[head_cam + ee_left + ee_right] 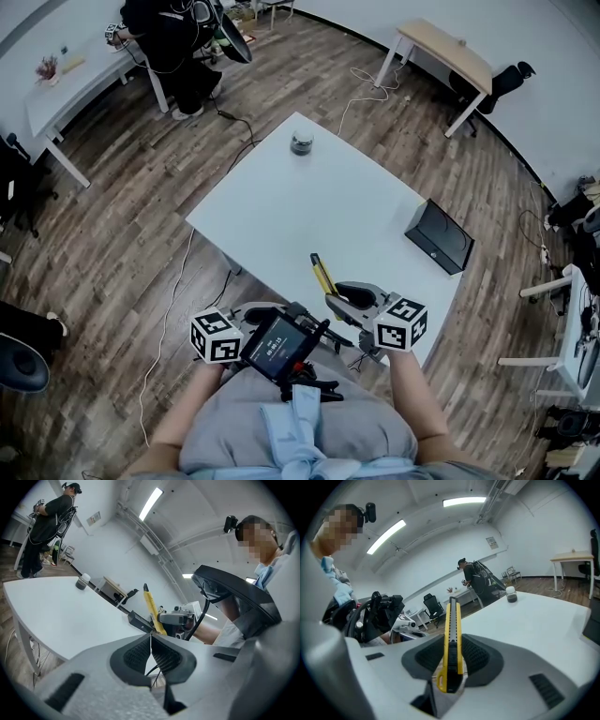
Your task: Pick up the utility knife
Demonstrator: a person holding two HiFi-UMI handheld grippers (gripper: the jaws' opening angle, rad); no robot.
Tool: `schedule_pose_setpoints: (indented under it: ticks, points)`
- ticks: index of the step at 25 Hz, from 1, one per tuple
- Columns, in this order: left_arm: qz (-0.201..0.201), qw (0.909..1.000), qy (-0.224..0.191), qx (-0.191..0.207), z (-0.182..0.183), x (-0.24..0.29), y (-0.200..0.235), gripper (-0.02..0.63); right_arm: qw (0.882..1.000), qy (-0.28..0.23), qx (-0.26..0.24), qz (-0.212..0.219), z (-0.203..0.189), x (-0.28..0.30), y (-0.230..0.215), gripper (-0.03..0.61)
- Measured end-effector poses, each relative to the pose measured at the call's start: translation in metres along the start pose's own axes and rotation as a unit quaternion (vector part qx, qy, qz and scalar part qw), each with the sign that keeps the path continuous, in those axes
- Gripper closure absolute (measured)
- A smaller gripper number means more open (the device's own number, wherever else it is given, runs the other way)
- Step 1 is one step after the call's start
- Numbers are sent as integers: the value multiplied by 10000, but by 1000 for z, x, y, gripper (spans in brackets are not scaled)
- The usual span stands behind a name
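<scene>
The yellow utility knife (322, 274) with its black slider is off the white table (281, 206), above its near edge. My right gripper (337, 296) is shut on it. In the right gripper view the knife (452, 634) stands clamped between the two pads, its tip pointing away from me, with my right gripper (451, 667) closed around its lower body. My left gripper (251, 317) is low at the table's near edge, left of the knife. In the left gripper view its pads (140, 651) meet with nothing between them, and the knife (152, 610) shows beyond.
A black box (439, 236) sits at the table's right side and a small jar (301, 142) at its far corner. A screen device (278, 345) hangs at my chest. A person (178, 47) stands by a far desk. Cables run over the wood floor.
</scene>
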State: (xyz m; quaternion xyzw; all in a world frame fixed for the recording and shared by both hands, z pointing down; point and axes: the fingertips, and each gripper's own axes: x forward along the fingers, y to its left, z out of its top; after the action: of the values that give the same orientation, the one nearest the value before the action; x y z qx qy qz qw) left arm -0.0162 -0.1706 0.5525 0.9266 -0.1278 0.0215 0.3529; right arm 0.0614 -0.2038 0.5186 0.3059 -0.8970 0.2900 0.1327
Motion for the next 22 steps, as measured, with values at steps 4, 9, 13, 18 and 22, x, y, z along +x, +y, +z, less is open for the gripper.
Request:
schedule_pose_setpoints:
  ticks: [4,9,13,18,22]
  points:
    - [-20,10000,17,5,1,-2,1,595,9999,-150,24,-2,7,-1,6,462]
    - [-42,10000,41,18,-1,-1,0,595,9997,-242,38,3,10,-1,8,462]
    - [-45,10000,50,10,2,-1,2,595,9994,-327,93,-13,15,0,7,462]
    - [-24,10000,15,-27,3,-2,3,595,9994,-343,103,-22,17,2,6,462]
    - [12,10000,-17,-51,2,-4,4,595,9993,-342,125,-20,14,3,4,462]
